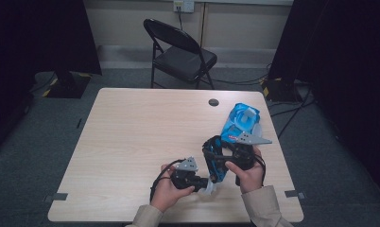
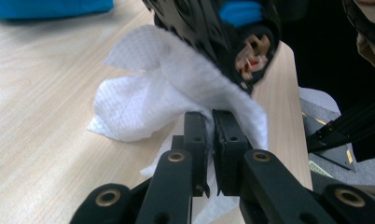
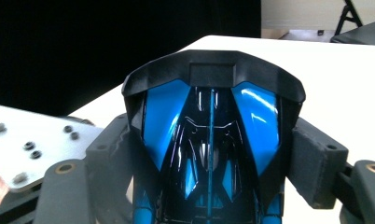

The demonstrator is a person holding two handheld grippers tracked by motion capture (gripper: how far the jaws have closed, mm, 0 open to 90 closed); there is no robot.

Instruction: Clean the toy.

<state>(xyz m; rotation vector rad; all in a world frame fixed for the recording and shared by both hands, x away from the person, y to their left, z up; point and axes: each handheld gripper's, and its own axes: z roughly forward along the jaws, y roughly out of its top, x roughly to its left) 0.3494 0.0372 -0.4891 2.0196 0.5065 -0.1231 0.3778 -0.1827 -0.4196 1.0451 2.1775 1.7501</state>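
High view: both hands meet near the surface's [image 1: 131, 127] front edge. The right hand-held gripper [image 1: 216, 158] grips a black-and-blue toy car [image 1: 214, 161]; a blue wipes pack [image 1: 240, 122] lies just beyond it.

Left gripper view: the left hand-held gripper [image 2: 212, 135] pinches a white wipe [image 2: 143, 100] against the car's underside.

Right gripper view: the pads [image 3: 316, 161] clamp the car's sides.

white wipe [image 2: 143, 93], blue-black toy car [image 3: 211, 149]

I am working in what looks like a lab or test room: black curtains [image 1: 41, 33], a folding chair [image 1: 181, 52], floor cables [image 1: 292, 111], a wall socket [image 1: 183, 5], grey carpet [image 1: 32, 156], one bare wooden table [image 1: 131, 142].
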